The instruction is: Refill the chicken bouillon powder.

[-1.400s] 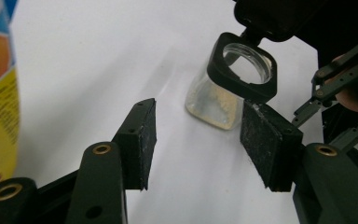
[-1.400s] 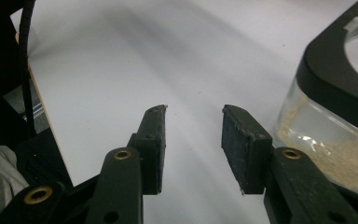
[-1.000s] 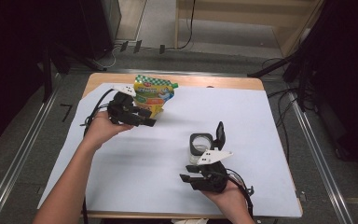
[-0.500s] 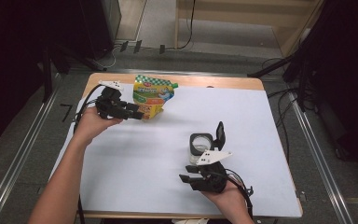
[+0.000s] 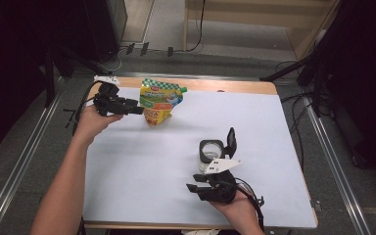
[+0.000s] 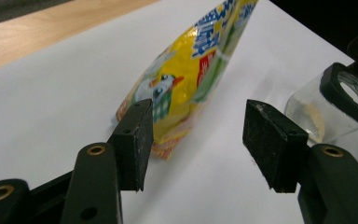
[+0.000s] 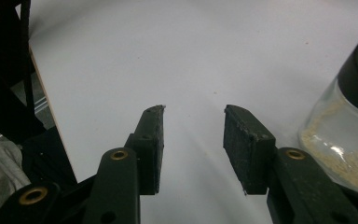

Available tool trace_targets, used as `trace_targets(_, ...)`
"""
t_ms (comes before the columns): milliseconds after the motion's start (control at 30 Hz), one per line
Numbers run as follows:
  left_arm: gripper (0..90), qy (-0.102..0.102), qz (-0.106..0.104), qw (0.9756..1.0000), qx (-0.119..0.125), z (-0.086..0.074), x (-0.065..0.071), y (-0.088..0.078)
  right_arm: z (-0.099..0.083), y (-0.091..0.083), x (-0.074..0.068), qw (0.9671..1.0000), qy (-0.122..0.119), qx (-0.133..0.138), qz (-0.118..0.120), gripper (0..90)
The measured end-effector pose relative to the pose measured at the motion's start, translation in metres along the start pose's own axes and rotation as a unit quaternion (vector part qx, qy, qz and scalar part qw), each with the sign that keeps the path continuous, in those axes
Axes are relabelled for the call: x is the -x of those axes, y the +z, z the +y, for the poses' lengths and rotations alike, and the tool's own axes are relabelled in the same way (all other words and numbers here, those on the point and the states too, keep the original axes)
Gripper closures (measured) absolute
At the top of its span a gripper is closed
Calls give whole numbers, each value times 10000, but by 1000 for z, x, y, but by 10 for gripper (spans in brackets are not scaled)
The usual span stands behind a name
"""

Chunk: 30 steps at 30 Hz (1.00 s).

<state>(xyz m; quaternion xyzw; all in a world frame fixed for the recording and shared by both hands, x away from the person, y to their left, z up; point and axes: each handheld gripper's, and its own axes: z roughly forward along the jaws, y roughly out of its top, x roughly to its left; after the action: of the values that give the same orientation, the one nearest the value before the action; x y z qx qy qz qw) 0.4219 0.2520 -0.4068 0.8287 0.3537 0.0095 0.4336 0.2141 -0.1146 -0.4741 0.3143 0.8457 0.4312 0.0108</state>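
At the left, the person's left hand point(image 5: 92, 126) holds the left gripper point(image 5: 136, 110) level over the white sheet covering the wooden table point(image 5: 127, 161). Its jaws stand released and have just been opening a little wider. Nothing sits between the pads. The yellow and green printed plastic pouch point(image 5: 160, 100) stands upright just beyond the jaw tips, apart from them. In the left gripper view the pouch point(image 6: 191, 79) rises ahead of the gap, closer to the left-hand pad, with its lower edge resting on the sheet.

Farther right, past the right-hand pad in that same view, stands the clear glass jar with a black flip lid point(image 6: 338, 105), a pale powder in its bottom.

At the right, the right hand point(image 5: 237, 210) holds the right gripper point(image 5: 196, 188) near the table's near edge. Its jaws are parted and grasp nothing; only bare white sheet lies between the pads. The jar point(image 5: 211, 152) stands just beyond this gripper, its lid point(image 5: 230, 142) tipped up open. In the right gripper view the jar point(image 7: 349, 135) is beside the right-hand jaw, outside the gap.
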Motion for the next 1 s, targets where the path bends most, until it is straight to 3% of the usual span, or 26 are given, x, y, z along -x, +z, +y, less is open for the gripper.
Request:
trace_targets(133,445,78,7,10000,45,8,1,11,2,5,-3,10000,-18,-35,37,590)
trace_targets(233,451,159,28,9998,-149,12,4,23,7,10,-4,10000,-54,-47,61,586)
trace_targets(400,488,213,172,9996,-120,15,5,32,18,20,-5,9998,-158,-47,124,576)
trace_targets(533,569,259,184,9995,10,17,5,33,29,29,-9,9995,-236,-40,188,565)
trace_targets(667,724,399,199,9990,93,18,11,33,37,39,-13,9992,-314,-30,225,560)
trace_targets(800,876,310,139,9993,156,16,12,32,41,47,-16,9990,-387,64,236,528)
trace_targets(1000,900,150,165,9996,146,16,16,26,43,57,-17,9985,-423,211,260,517)
